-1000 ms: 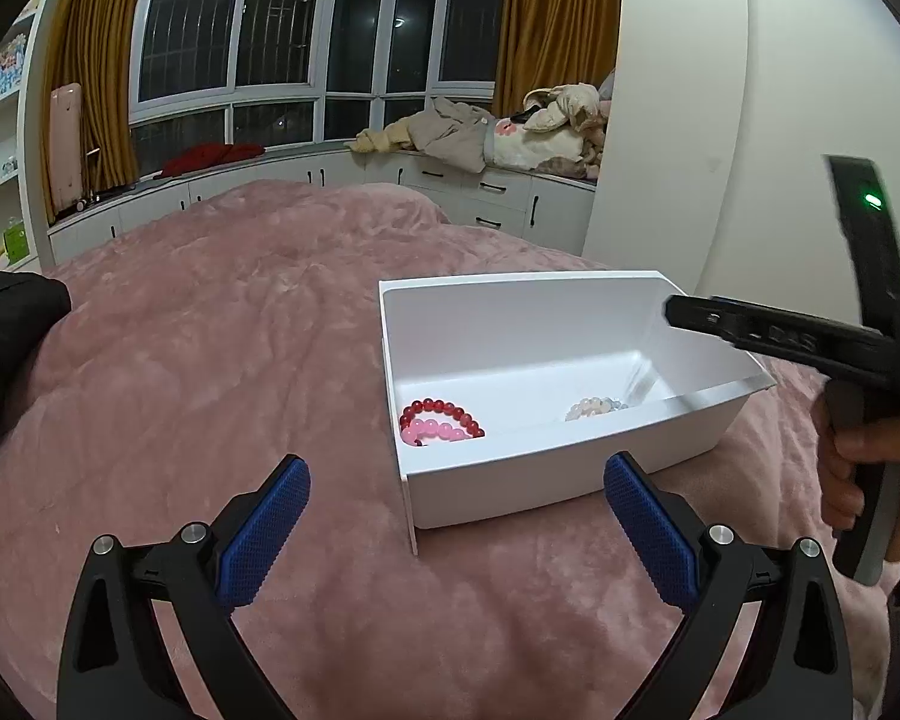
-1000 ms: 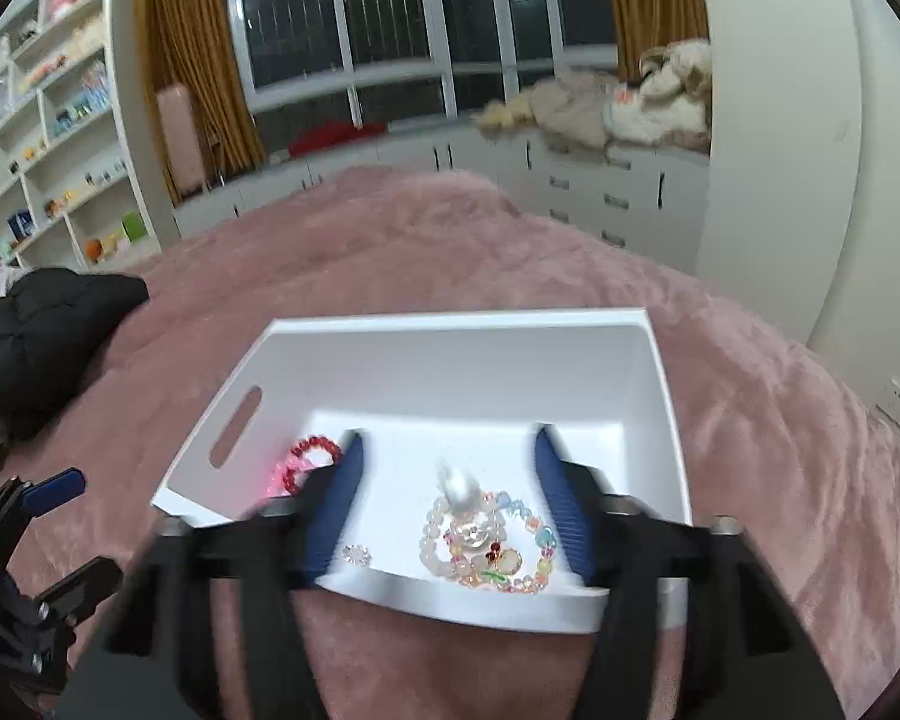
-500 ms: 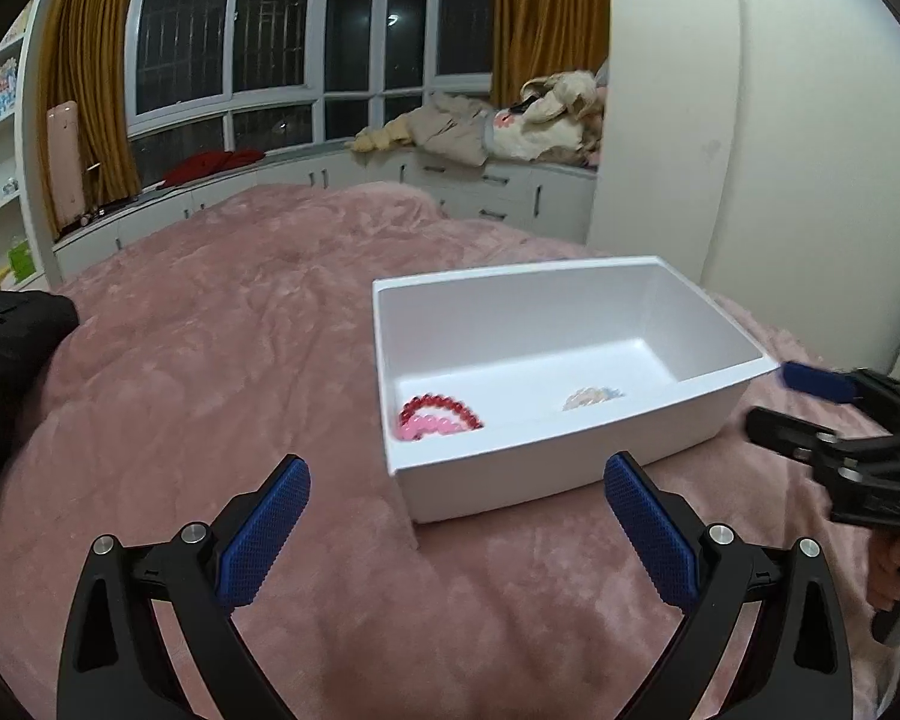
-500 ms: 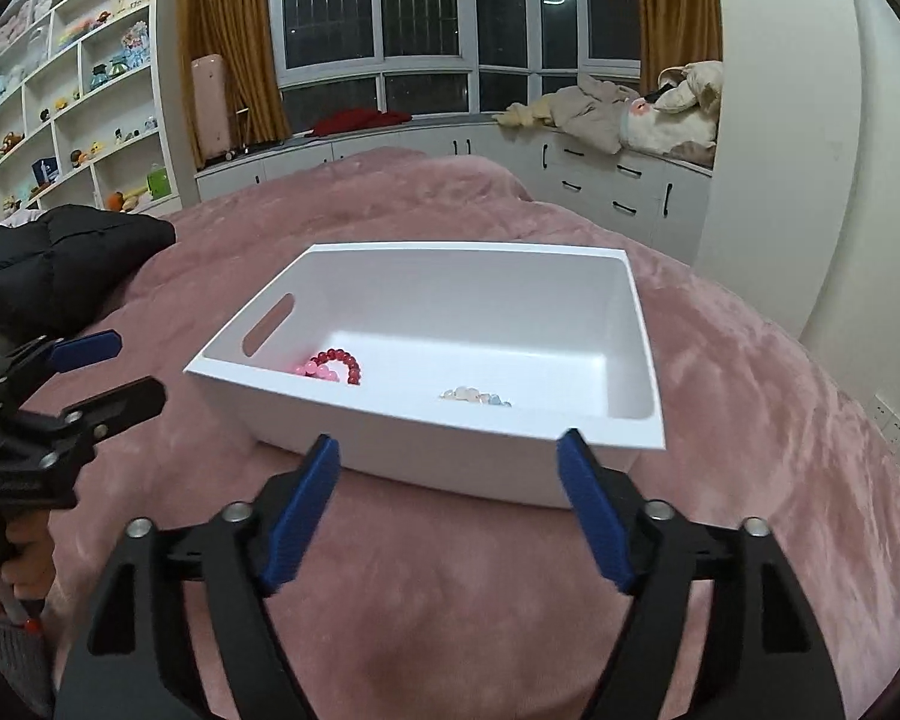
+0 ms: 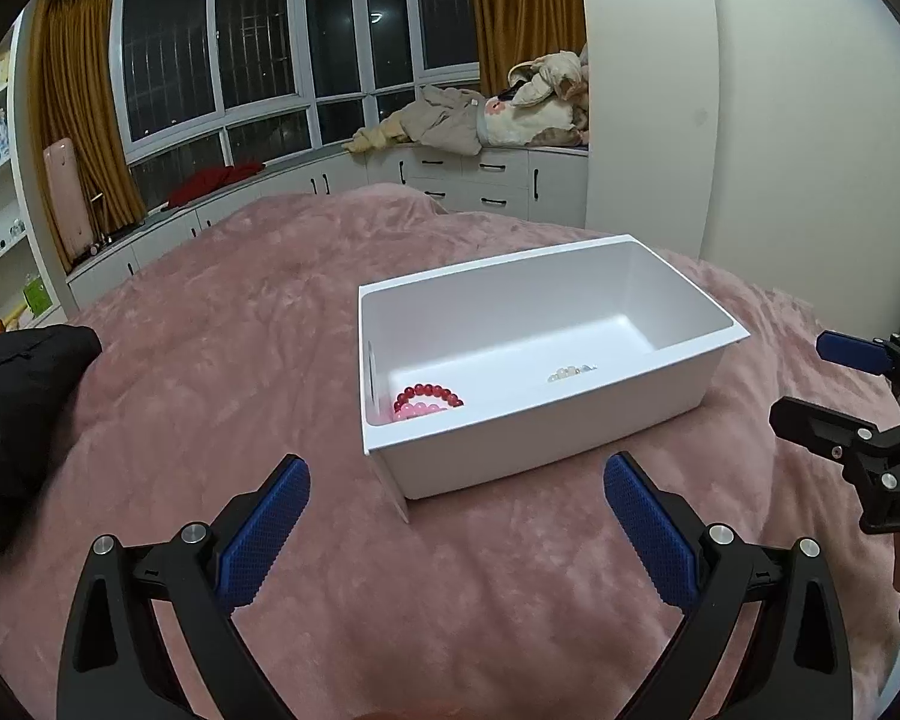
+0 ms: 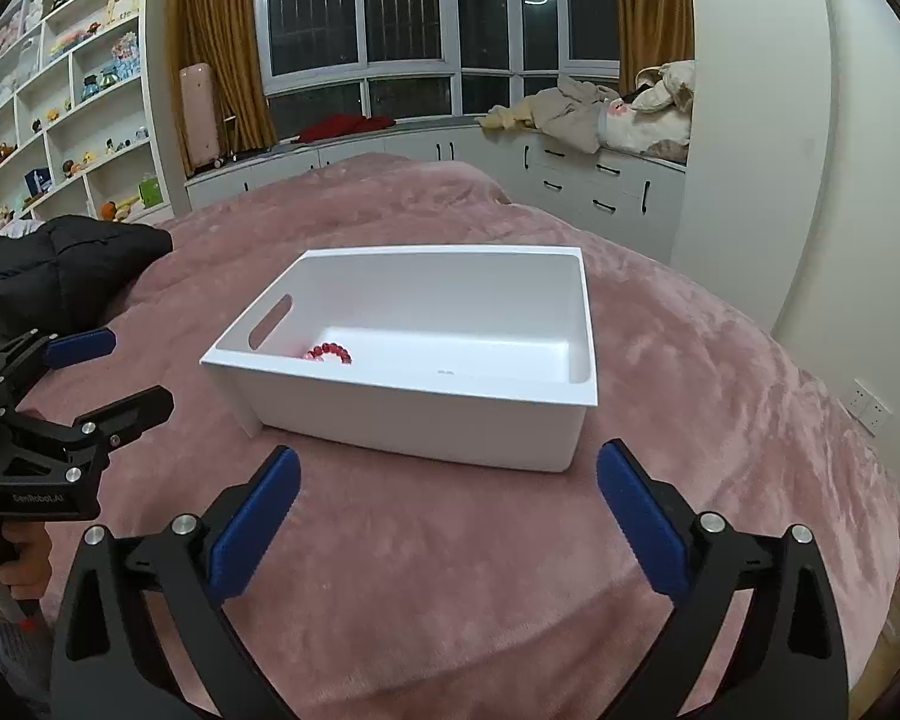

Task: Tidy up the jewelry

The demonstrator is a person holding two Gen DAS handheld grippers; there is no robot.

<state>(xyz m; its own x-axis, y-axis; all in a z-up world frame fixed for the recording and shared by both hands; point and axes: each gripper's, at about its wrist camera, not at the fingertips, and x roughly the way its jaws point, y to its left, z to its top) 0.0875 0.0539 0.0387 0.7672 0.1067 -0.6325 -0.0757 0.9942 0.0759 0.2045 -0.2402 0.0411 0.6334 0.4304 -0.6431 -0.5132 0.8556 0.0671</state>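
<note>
A white plastic bin [image 5: 534,438] stands on the pink blanket; it also shows in the right wrist view [image 6: 426,414]. Inside lie a red bead bracelet [image 5: 429,393] over a pink one [image 5: 417,411] at the left end, and a pale bead bracelet [image 5: 570,372] near the middle. In the right wrist view only the red bracelet [image 6: 330,353] shows well. My left gripper [image 5: 456,516] is open and empty, in front of the bin. My right gripper [image 6: 447,510] is open and empty, in front of the bin's long side. Each gripper shows in the other's view.
A pink fuzzy blanket [image 5: 210,360] covers the bed. A black jacket [image 5: 18,396] lies at the left edge. White drawers with piled clothes [image 5: 498,114] stand behind, a white wall [image 5: 780,120] at right, toy shelves [image 6: 60,120] at left.
My right gripper has pulled back out of the bin, leaving the pale bracelet inside, and now sits low in front of it. My left gripper has stayed open and nearly still.
</note>
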